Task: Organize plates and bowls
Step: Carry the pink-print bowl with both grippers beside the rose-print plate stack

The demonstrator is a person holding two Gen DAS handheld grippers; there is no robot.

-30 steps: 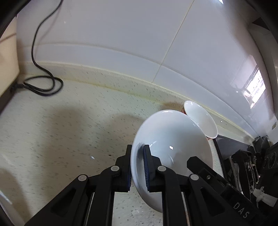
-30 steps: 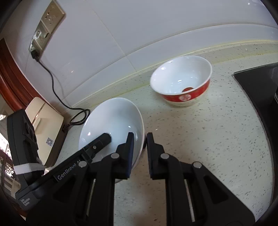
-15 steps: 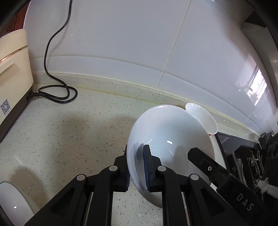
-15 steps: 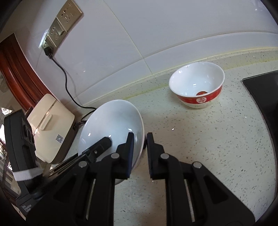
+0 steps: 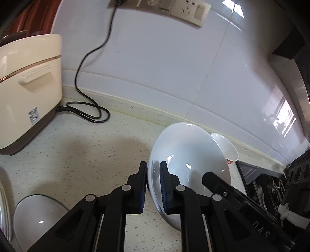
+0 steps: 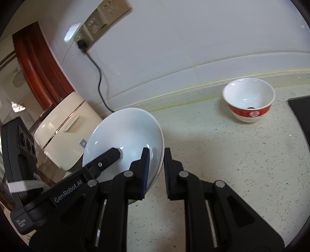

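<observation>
A plain white bowl hangs tilted above the speckled counter, held by both grippers at opposite sides of its rim. My left gripper is shut on the rim, one blue pad inside and one outside. In the right wrist view the same white bowl has its other rim edge pinched by my right gripper. A red-and-white bowl stands upright by the back wall, and in the left wrist view this red-and-white bowl peeks out from behind the held one.
A cream appliance stands at the left with its black cord looped on the counter and running up to wall sockets. A round white dish lies at the lower left. A black cooktop borders the right.
Both grippers have carried the white bowl up and to the left, away from the red-and-white bowl. The cream appliance and the wall sockets have come further into view.
</observation>
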